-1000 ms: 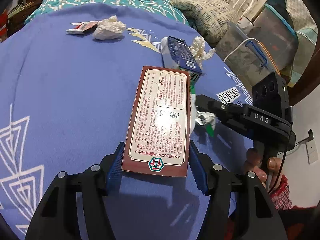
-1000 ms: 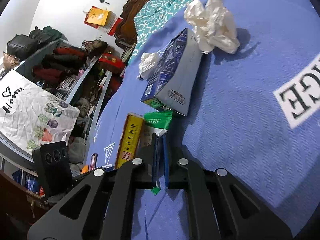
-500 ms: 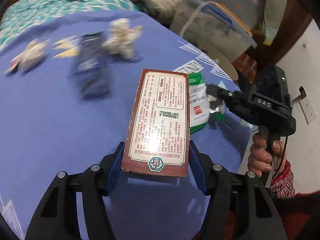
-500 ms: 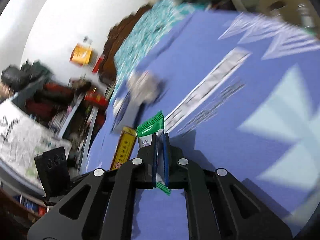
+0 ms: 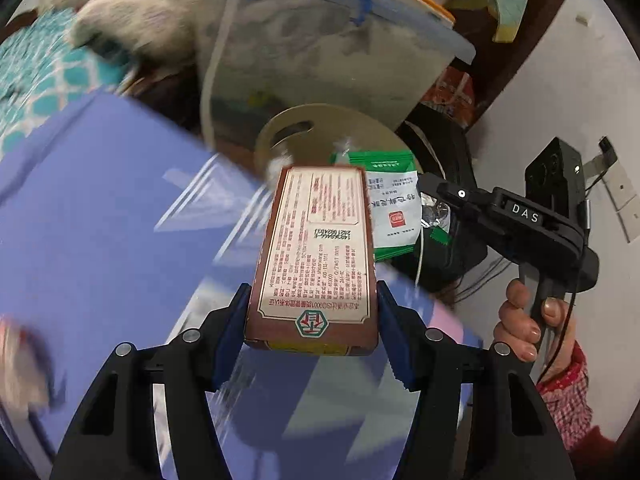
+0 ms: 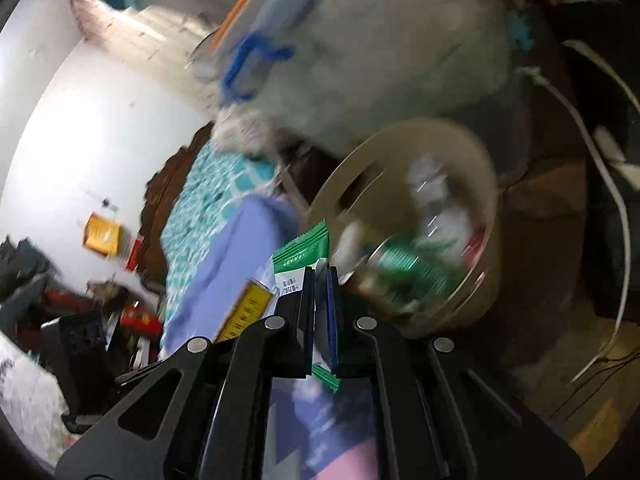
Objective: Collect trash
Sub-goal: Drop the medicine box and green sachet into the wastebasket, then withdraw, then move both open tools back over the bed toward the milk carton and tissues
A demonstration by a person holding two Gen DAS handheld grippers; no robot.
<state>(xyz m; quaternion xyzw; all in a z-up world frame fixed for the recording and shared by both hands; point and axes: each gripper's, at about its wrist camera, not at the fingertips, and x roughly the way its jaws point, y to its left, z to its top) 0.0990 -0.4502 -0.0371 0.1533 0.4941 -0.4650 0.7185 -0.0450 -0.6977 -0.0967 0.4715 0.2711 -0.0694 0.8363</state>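
Observation:
My left gripper (image 5: 314,322) is shut on a flat brown box (image 5: 320,248) with a printed cream label, held over the edge of the blue bedspread (image 5: 100,220). My right gripper (image 6: 320,280) is shut on a green and white sachet (image 6: 302,254); the sachet also shows in the left wrist view (image 5: 390,208), just right of the box. A round tan trash bin (image 6: 486,280) stands beside the bed, just ahead of both grippers, with a green can and other litter inside. In the left wrist view its rim (image 5: 320,124) shows behind the box.
A large clear storage tub with a blue handle (image 5: 320,40) stands behind the bin. A white cable (image 6: 616,200) hangs to the right. Dark bags sit by the white wall (image 5: 560,100). Cluttered shelves (image 6: 60,320) lie far left.
Both grippers have swung right, off the middle of the bed to its edge, carrying the box and the sachet. The bin has come into view close ahead; the carton and tissues on the bed have dropped out of sight.

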